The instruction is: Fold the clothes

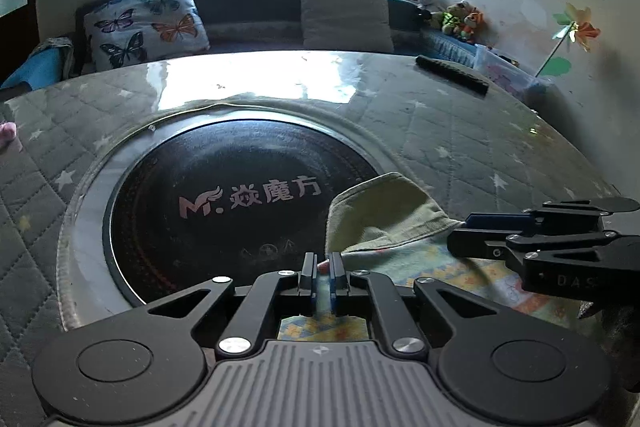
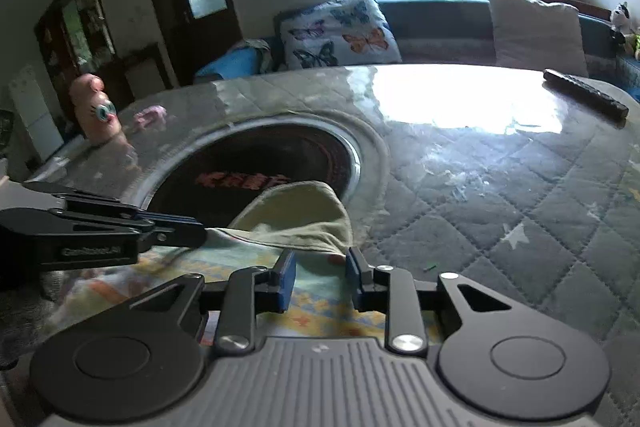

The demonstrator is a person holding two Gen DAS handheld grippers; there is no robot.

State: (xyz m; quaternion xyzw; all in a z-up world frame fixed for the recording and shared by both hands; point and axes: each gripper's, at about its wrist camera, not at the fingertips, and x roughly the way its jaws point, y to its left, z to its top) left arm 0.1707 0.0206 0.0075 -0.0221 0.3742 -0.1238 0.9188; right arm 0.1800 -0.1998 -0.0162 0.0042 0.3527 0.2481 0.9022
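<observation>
A small garment (image 1: 384,223) with a pale green collar and a colourful printed body lies at the near edge of the table, partly over the black round heater plate (image 1: 224,203). My left gripper (image 1: 323,269) is nearly shut, pinching the garment's left edge. My right gripper (image 2: 320,267) is open, its jaws on either side of the garment's edge below the green collar (image 2: 296,211). In the left wrist view the right gripper (image 1: 464,231) lies on the garment's right side. In the right wrist view the left gripper (image 2: 200,231) shows at the left.
The quilted star-pattern table cover (image 1: 480,131) lies under clear plastic. A black remote (image 1: 452,74) lies at the far right. A pink toy figure (image 2: 94,111) stands at the far left. A sofa with a butterfly cushion (image 1: 144,23) is behind the table.
</observation>
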